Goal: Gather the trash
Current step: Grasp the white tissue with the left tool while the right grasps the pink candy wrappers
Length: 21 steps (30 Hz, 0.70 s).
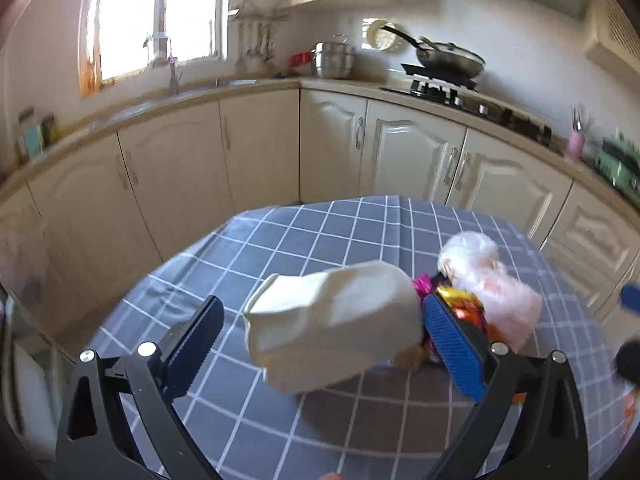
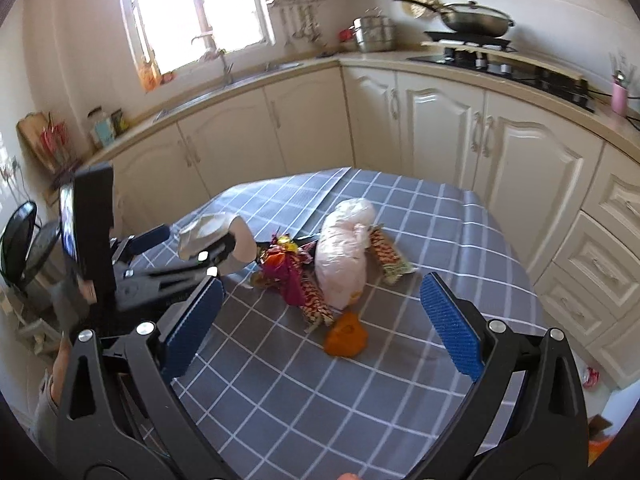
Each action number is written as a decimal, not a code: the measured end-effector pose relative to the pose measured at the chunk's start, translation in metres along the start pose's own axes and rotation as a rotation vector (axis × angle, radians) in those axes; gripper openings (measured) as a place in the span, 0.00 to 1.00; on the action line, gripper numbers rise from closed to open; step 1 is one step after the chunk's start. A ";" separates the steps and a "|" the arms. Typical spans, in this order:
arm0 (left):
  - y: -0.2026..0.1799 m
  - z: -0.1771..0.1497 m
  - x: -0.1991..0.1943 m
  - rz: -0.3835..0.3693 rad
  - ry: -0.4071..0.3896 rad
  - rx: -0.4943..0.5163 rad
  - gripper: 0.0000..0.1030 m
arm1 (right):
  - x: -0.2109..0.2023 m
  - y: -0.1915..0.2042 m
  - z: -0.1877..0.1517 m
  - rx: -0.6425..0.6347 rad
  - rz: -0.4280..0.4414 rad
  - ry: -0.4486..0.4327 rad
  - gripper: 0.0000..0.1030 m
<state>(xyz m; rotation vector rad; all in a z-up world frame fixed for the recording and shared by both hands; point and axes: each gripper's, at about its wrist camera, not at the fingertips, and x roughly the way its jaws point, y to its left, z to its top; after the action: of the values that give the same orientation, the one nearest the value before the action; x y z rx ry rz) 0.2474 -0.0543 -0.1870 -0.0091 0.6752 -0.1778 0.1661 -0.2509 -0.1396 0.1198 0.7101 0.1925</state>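
Observation:
A crumpled white paper cup (image 1: 332, 320) lies between the wide-open fingers of my left gripper (image 1: 320, 344), against the right pad (image 1: 452, 344); whether it rests on the table or hangs is unclear. In the right wrist view the left gripper (image 2: 188, 242) and the cup (image 2: 216, 236) are at the table's left edge. My right gripper (image 2: 320, 324) is open and empty above the table, short of the trash pile: a white plastic bag (image 2: 344, 252), colourful wrappers (image 2: 288, 268), an orange peel (image 2: 346, 336) and a patterned wrapper (image 2: 388, 256).
The table has a grey checked cloth (image 2: 360, 400). Cream kitchen cabinets (image 2: 440, 120) stand behind it, with a stove and wok (image 2: 476, 20) on the counter. A black bin (image 2: 20, 240) stands left of the table.

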 end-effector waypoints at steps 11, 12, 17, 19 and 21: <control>0.020 -0.010 0.015 -0.048 0.038 -0.030 0.83 | 0.042 0.025 0.005 -0.078 0.063 0.048 0.91; 0.027 -0.010 0.013 -0.053 0.037 -0.044 0.83 | 0.045 0.029 0.006 -0.096 0.067 0.040 0.87; 0.055 -0.017 -0.004 -0.033 0.018 -0.084 0.83 | 0.065 0.034 0.009 -0.107 0.096 0.070 0.75; 0.062 -0.021 -0.009 -0.024 0.018 -0.092 0.83 | 0.076 0.038 0.009 -0.120 0.084 0.083 0.71; 0.067 -0.024 -0.014 -0.019 0.016 -0.099 0.83 | 0.091 0.040 0.009 -0.127 0.063 0.111 0.62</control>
<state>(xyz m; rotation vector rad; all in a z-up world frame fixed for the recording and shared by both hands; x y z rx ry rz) 0.2326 0.0154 -0.2020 -0.1095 0.6996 -0.1630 0.2339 -0.1923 -0.1839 0.0103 0.8035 0.3056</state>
